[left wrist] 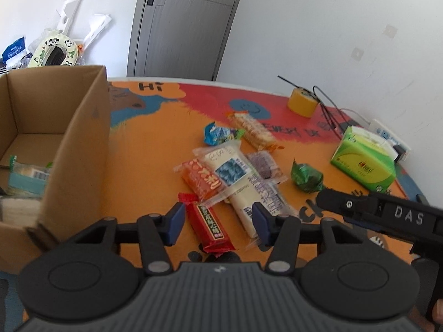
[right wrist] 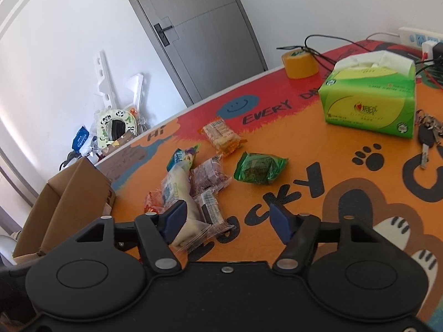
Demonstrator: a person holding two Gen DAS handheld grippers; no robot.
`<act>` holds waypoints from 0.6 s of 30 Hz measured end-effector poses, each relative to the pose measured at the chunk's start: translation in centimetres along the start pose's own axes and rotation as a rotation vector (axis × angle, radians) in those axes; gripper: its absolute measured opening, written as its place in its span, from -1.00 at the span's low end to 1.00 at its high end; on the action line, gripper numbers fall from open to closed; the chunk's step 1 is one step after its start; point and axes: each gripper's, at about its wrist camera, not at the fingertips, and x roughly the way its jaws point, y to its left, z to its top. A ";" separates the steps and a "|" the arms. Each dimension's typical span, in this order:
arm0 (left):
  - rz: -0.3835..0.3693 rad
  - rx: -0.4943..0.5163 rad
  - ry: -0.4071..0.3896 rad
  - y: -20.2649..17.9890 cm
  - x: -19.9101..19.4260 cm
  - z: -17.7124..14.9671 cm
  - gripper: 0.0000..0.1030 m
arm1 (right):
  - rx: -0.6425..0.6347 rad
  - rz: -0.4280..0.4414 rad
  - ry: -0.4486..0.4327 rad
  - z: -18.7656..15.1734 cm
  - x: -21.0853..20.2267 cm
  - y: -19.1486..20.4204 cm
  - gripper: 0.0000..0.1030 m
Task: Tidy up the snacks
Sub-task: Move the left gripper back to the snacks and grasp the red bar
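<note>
Several snack packets lie in a pile on the orange mat. My left gripper (left wrist: 218, 221) is open and empty, its jaws on either side of a red bar (left wrist: 211, 225) at the pile's near end. Behind it lie an orange-red packet (left wrist: 202, 180), a white packet (left wrist: 231, 166), a purple one (left wrist: 264, 163), a green one (left wrist: 306, 177), a blue one (left wrist: 217, 133) and crackers (left wrist: 253, 131). A cardboard box (left wrist: 80, 144) at left holds some packets (left wrist: 26, 177). My right gripper (right wrist: 228, 221) is open and empty over the mat, right of the white packet (right wrist: 181, 191); the green packet (right wrist: 259, 167) lies beyond it.
A green tissue box (right wrist: 369, 102) and a yellow tape roll (right wrist: 299, 65) stand at the far side, with cables and a power strip (right wrist: 420, 37). Keys (right wrist: 426, 135) lie at right. The right gripper's body (left wrist: 387, 215) shows at the left view's right edge.
</note>
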 end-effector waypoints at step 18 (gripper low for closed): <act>0.044 0.029 0.027 1.3 2.2 -0.7 -0.62 | -0.075 0.019 0.074 -0.3 4.3 2.4 0.05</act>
